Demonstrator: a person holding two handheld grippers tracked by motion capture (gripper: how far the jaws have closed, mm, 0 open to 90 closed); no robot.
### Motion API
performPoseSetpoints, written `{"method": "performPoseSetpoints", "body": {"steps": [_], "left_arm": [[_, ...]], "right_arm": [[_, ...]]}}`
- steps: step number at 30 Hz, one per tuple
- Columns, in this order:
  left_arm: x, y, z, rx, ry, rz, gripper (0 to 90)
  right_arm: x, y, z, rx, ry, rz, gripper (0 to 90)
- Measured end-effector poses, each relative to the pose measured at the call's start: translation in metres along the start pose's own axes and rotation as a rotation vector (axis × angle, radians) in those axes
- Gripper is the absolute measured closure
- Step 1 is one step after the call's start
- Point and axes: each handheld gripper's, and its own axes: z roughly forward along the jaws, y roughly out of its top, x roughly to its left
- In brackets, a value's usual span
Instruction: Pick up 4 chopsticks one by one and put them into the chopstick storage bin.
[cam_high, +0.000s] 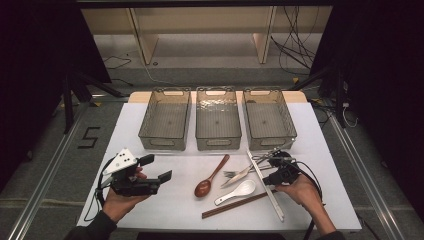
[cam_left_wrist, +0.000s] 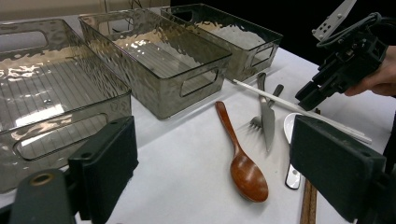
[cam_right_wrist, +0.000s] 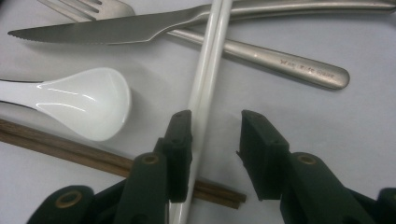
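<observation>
Cutlery lies on the white table (cam_high: 165, 210): a brown wooden spoon (cam_high: 210, 177), a white ceramic spoon (cam_high: 237, 191), a steel knife (cam_right_wrist: 93, 30) crossing a fork (cam_right_wrist: 280, 58), dark wooden chopsticks (cam_high: 235, 205) and a pair of white chopsticks (cam_high: 265, 185). My right gripper (cam_right_wrist: 215, 121) is low over the white chopsticks (cam_right_wrist: 210, 70). They run between its jaws, against the left pad, with a gap to the right pad. At the table's left, my left gripper (cam_high: 157, 167) is held above the surface with its jaws wide apart and nothing between them.
Three clear grey plastic bins (cam_high: 165, 145) (cam_high: 218, 146) (cam_high: 271, 145) stand side by side at the back of the table, with nothing in them. The left gripper view looks across the wooden spoon (cam_left_wrist: 243, 163) to the right gripper (cam_left_wrist: 310, 95).
</observation>
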Motion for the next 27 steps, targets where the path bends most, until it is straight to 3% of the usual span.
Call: {"method": "performPoseSetpoints", "body": {"steps": [16, 25, 27], "left_arm": [[0.0006, 0.0, 0.0002, -0.001, 0.001, -0.009, 15.1], [0.0009, 0.0, 0.0003, 0.004, 0.003, -0.012, 15.2], [0.001, 0.0001, 0.0002, 0.004, 0.003, -0.012, 15.2]], "right_arm": [[-0.005, 0.0051, 0.0085, 0.058, -0.007, 0.022, 81.8], [-0.0061, 0.0057, 0.0081, 0.052, -0.02, 0.017, 84.9], [-0.0064, 0.0057, 0.0041, 0.028, -0.024, 0.007, 85.1]]}}
